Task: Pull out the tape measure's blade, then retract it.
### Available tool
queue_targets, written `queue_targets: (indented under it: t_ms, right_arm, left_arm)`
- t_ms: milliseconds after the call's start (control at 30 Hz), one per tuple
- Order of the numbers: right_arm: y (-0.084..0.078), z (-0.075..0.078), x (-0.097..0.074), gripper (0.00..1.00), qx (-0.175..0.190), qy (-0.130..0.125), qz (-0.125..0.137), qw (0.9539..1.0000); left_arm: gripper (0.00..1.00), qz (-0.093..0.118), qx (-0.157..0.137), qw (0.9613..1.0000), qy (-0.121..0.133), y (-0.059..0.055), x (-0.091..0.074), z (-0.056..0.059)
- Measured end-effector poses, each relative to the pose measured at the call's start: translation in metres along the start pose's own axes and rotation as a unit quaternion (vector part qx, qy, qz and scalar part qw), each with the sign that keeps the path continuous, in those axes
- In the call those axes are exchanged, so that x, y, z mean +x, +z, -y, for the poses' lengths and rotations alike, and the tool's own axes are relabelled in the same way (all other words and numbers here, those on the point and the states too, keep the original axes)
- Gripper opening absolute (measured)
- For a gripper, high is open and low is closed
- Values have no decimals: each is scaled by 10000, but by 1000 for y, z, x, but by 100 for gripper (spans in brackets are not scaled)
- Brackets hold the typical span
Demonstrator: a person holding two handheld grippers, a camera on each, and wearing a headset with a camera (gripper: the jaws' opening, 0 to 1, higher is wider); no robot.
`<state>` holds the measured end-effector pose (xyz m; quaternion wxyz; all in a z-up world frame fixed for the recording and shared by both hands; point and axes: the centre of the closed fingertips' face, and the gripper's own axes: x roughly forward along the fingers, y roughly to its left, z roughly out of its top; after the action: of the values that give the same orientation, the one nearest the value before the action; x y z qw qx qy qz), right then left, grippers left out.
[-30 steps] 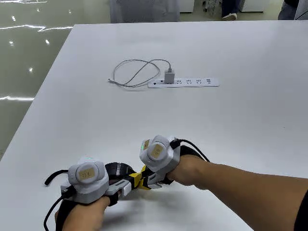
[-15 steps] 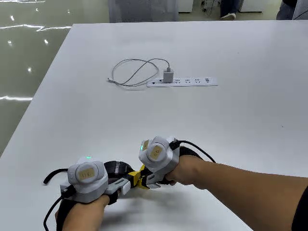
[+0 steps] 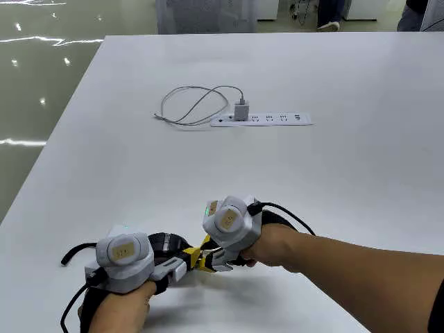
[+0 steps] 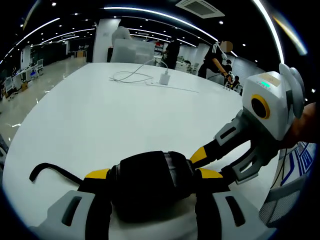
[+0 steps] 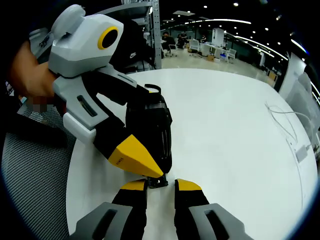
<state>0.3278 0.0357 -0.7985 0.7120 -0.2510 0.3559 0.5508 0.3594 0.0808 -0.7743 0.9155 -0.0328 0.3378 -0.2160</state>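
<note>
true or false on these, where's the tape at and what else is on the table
1. The left gripper clamps the tape measure. True.
2. The blade is pulled far out. False: no blade shows past the case; its hook sits at the right gripper tips.
3. A charger is plugged into the power strip. True.
4. The cable is wound around the tape measure. False: it lies looped beside the strip's left end in the head view, far from the tape.

Black tape measure (image 4: pixel 150 185), yellow-tipped black right tongs (image 5: pixel 161 186), white table (image 3: pixel 277 180).
</note>
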Motion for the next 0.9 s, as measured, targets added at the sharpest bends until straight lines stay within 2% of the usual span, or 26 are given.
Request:
queue_targets:
  t_ms: [100,267,400,533,667,800,900]
  right_arm:
    - [0,-1,-3,17,-25,-33,25,10000]
    - [1,1,-10,17,0,-105,105,9999]
    - [1,2,-16,18,43,-165,172,9997]
    - [0,3,-23,18,105,-233,241,9994]
    - [-2,5,-32,20,264,-325,336,9986]
    - [2,3,-41,22,377,-405,507,9972]
    - [1,1,-46,25,380,-446,541,9968]
  left_arm:
    - [64,-41,24,10000,-14,1,-1,1]
    - [63,102,234,9997,-11,11,-7,1]
    - [65,153,255,9996,-13,17,-9,-3]
    - [65,110,244,9995,-147,19,-11,-5]
    - [71,102,387,9990,-200,21,-14,-10]
    - [78,19,379,9986,-381,19,-16,-9]
    - [84,-10,463,9978,-479,17,-17,-9]
